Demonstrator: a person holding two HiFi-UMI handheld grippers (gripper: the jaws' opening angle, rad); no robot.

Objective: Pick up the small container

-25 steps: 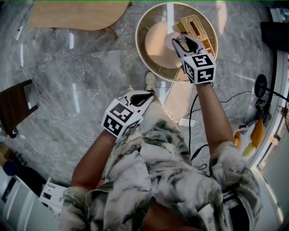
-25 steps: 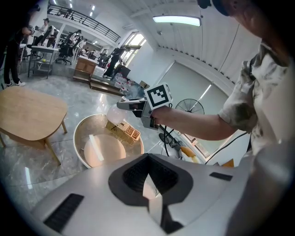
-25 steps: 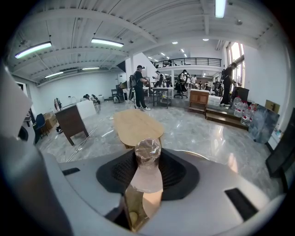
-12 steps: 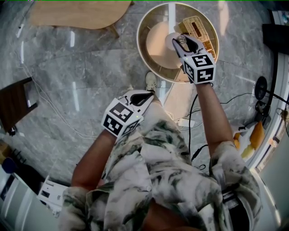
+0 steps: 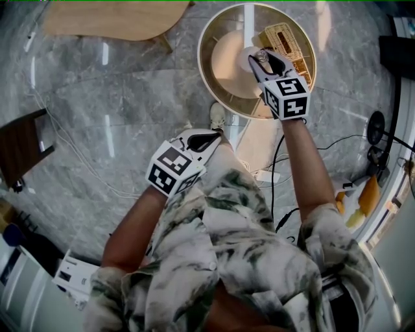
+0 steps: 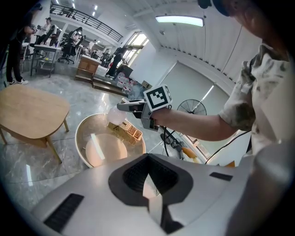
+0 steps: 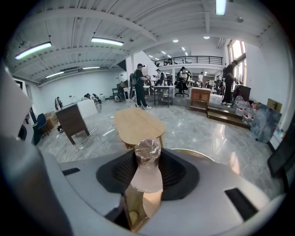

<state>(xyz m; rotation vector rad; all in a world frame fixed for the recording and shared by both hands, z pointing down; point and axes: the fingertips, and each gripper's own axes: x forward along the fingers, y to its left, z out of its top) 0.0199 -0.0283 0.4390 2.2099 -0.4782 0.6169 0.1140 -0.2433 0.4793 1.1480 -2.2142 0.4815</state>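
The small container [image 5: 251,63], a pale translucent cup with a clear crinkled top, is held off the surface, above the round table [image 5: 209,71]. My right gripper [image 5: 262,59] is shut on it. In the right gripper view the small container [image 7: 147,156] stands upright between the jaws of my right gripper [image 7: 146,182]. My left gripper [image 5: 214,136] hangs low by the person's patterned shirt, shut with nothing in it. From the left gripper view the small container [image 6: 116,115] and right gripper [image 6: 131,107] show above the table, past my left gripper [image 6: 148,184].
A wicker basket [image 5: 280,37] lies on the round glass-topped table's far right. A light wooden table [image 5: 110,19] stands at the far left, a dark cabinet [image 5: 23,152] at the left edge. Cables [image 5: 279,162] and a fan [image 5: 375,126] sit on the grey marble floor at right.
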